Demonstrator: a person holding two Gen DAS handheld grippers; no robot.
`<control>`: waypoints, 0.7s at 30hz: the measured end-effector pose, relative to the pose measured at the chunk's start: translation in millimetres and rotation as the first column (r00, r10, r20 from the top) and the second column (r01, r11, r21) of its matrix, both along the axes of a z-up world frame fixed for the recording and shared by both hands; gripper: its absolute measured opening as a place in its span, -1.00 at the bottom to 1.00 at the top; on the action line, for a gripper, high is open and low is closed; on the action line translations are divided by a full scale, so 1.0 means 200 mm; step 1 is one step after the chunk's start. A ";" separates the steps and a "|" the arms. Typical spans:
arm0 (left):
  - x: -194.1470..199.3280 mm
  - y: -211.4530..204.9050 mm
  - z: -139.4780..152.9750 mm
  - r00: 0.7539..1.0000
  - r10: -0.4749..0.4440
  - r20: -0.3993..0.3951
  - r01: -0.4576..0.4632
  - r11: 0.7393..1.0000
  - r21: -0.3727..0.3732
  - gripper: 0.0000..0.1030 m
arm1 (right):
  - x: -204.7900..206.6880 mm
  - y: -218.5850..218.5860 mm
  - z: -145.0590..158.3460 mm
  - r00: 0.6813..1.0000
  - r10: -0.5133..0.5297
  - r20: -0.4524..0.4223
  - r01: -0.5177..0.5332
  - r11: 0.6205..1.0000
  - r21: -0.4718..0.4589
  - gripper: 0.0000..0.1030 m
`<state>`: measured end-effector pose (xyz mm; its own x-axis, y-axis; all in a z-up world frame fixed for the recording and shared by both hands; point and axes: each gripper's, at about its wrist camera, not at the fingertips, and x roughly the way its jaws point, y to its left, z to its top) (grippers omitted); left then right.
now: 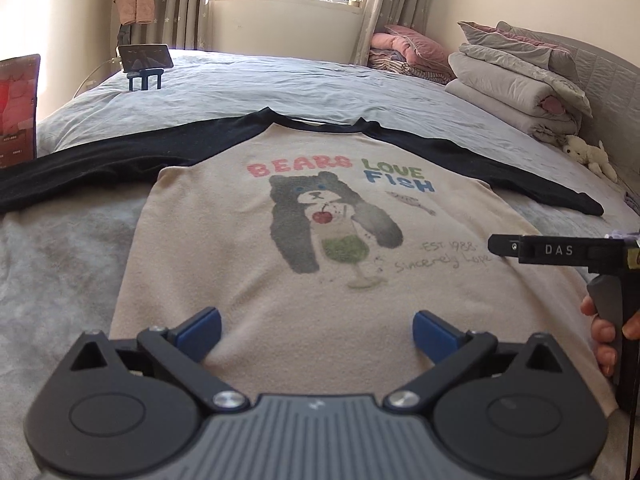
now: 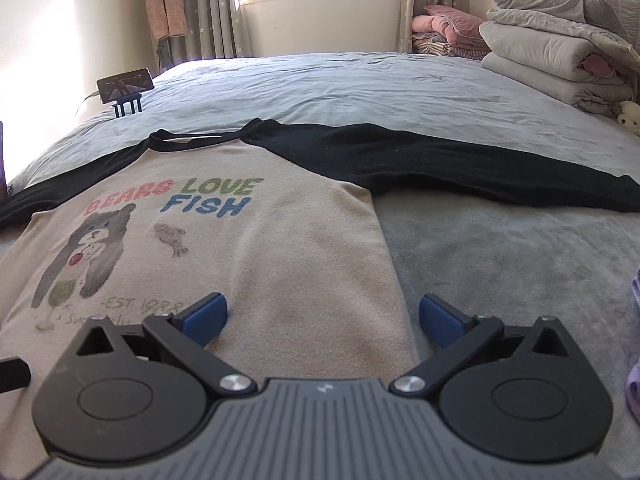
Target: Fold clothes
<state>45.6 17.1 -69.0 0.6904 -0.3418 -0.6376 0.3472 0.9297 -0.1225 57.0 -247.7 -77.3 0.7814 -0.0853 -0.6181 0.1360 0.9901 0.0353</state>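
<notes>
A beige shirt [image 1: 248, 264] with black sleeves and a bear print lies flat, face up, on the bed, both sleeves spread out sideways. In the left wrist view my left gripper [image 1: 317, 332] hovers over the shirt's lower middle, blue pads wide apart with nothing between them. The right gripper [image 2: 323, 318] is open too, above the shirt [image 2: 280, 248] near its right side edge, nothing held. Its black body [image 1: 560, 250] and the person's hand [image 1: 604, 332] show at the right edge of the left wrist view. The right black sleeve [image 2: 460, 164] stretches off to the right.
The grey-blue bed sheet [image 1: 280, 84] runs back to the window wall. A phone on a blue stand [image 1: 146, 62] sits at the far left. Folded quilts and pillows [image 1: 516, 80] pile up at the right, with a white plush toy [image 1: 590, 156]. A purple cloth [image 2: 634, 392] lies at the right edge.
</notes>
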 end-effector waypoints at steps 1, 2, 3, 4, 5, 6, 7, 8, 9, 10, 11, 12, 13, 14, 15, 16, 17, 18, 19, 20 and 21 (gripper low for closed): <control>0.00 0.00 0.01 1.000 -0.002 -0.009 0.002 1.000 0.007 0.98 | 0.00 0.01 0.00 1.000 0.005 -0.010 -0.005 1.000 -0.015 1.00; 0.00 0.00 0.02 1.000 -0.003 -0.017 0.003 1.000 0.014 0.98 | 0.01 0.02 0.00 1.000 0.007 -0.016 -0.007 1.000 -0.028 1.00; 0.00 0.00 0.02 1.000 -0.004 -0.025 0.005 1.000 0.019 0.98 | 0.01 0.03 0.00 1.000 0.005 -0.020 -0.006 0.999 -0.036 1.00; 0.00 0.00 0.03 1.000 -0.002 -0.029 0.002 1.000 0.015 0.98 | 0.01 0.03 0.00 1.000 0.004 -0.023 -0.005 0.999 -0.043 1.00; 0.00 0.01 0.04 0.999 0.002 -0.033 -0.002 1.000 0.007 0.98 | 0.01 0.03 0.00 1.000 0.004 -0.027 -0.005 0.999 -0.048 1.00; 0.00 0.02 0.05 0.999 0.014 -0.034 -0.014 1.000 -0.015 0.98 | 0.02 0.03 0.00 1.000 0.002 -0.030 -0.004 0.999 -0.051 1.00; 0.00 0.04 0.06 0.999 0.027 -0.032 -0.029 0.999 -0.043 0.98 | 0.02 0.04 0.00 0.999 0.000 -0.032 -0.002 0.999 -0.054 1.00; 0.01 0.05 0.06 0.999 0.039 -0.029 -0.041 0.997 -0.067 0.98 | 0.02 0.04 0.00 0.999 -0.002 -0.033 0.000 0.998 -0.056 1.00; 0.02 0.06 0.07 0.998 0.057 -0.023 -0.059 0.994 -0.094 0.98 | 0.03 0.04 0.01 0.999 -0.005 -0.032 0.003 0.998 -0.058 1.00; 0.03 0.07 0.07 0.997 0.075 -0.020 -0.077 0.992 -0.104 0.98 | 0.03 0.04 0.01 0.999 -0.009 -0.032 0.007 0.998 -0.059 1.00; 0.03 0.08 0.07 0.996 0.093 -0.017 -0.094 0.989 -0.112 0.98 | 0.04 0.04 0.01 0.999 -0.013 -0.030 0.011 0.998 -0.057 1.00; 0.04 0.08 0.07 0.993 0.112 -0.019 -0.114 0.988 -0.109 0.98 | 0.04 0.04 0.02 0.999 -0.018 -0.029 0.016 0.998 -0.055 1.00; 0.06 0.08 0.07 0.991 0.130 -0.021 -0.131 0.986 -0.105 0.98 | 0.04 0.04 0.02 0.999 -0.025 -0.027 0.023 0.998 -0.053 1.00; 0.07 0.07 0.07 0.990 0.136 -0.023 -0.138 0.986 -0.095 0.98 | 0.05 0.03 0.02 0.999 -0.034 -0.025 0.032 0.998 -0.051 1.00; 0.08 0.06 0.07 0.990 0.142 -0.024 -0.144 0.986 -0.086 0.98 | 0.05 0.03 0.03 0.999 -0.042 -0.023 0.041 0.998 -0.050 1.00; 0.09 0.06 0.06 0.989 0.147 -0.025 -0.149 0.986 -0.076 0.98 | 0.05 0.03 0.03 0.999 -0.047 -0.020 0.046 0.998 -0.050 1.00; 0.09 0.04 0.06 0.989 0.145 -0.024 -0.146 0.987 -0.063 0.98 | 0.05 0.02 0.04 0.999 -0.051 -0.015 0.050 0.997 -0.053 1.00; 0.10 0.03 0.06 0.990 0.141 -0.022 -0.142 0.988 -0.051 0.98 | 0.06 0.02 0.04 0.998 -0.055 -0.010 0.054 0.997 -0.057 1.00; 0.10 0.01 0.06 0.990 0.137 -0.016 -0.138 0.990 -0.042 0.98 | 0.06 0.02 0.04 0.998 -0.058 -0.004 0.057 0.996 -0.064 1.00; 0.10 -0.01 0.06 0.991 0.132 -0.010 -0.132 0.991 -0.033 0.98 | 0.06 0.02 0.05 0.998 -0.059 -0.001 0.059 0.996 -0.070 1.00; 0.10 -0.02 0.06 0.992 0.126 -0.002 -0.126 0.992 -0.028 0.98 | 0.06 0.01 0.05 0.998 -0.060 0.002 0.060 0.995 -0.076 1.00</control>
